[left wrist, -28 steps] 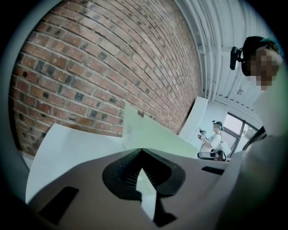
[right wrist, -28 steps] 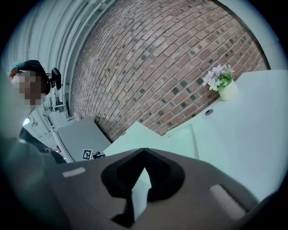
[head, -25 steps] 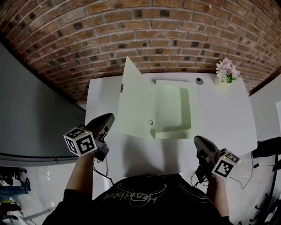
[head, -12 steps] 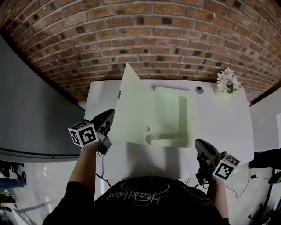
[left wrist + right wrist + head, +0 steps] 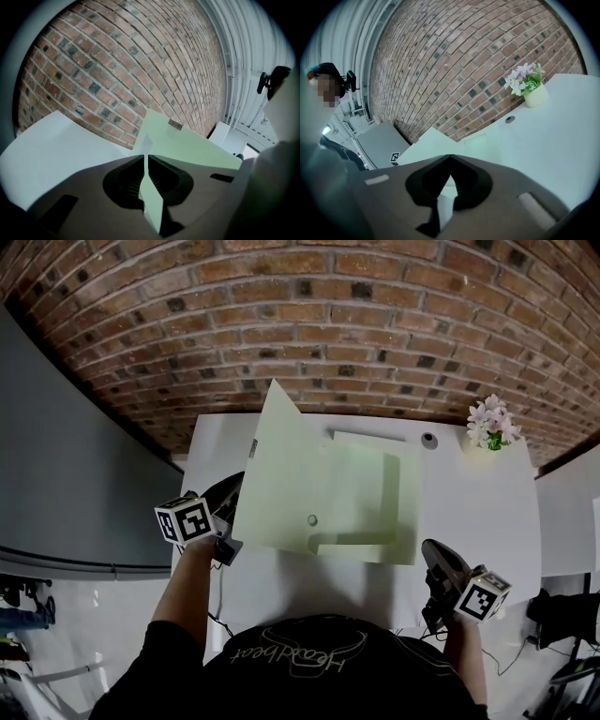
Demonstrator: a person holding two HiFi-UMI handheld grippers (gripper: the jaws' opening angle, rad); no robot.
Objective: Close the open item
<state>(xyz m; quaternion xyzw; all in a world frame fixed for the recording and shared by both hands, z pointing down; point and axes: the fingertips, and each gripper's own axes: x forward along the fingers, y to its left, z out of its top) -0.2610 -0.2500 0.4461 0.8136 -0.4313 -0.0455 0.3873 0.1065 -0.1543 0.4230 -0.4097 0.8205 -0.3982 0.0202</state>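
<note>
While left tool [image 5: 146, 161] pinches lid [image 5: 279, 479], box [image 5: 380, 486] half-open.

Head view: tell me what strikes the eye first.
The pale green folder lies open on the white table, its cover tilted up at the left. The left gripper is shut on that cover's edge, and the right gripper hangs shut and empty near the table's front right. A small pot of flowers stands at the far right corner.
</note>
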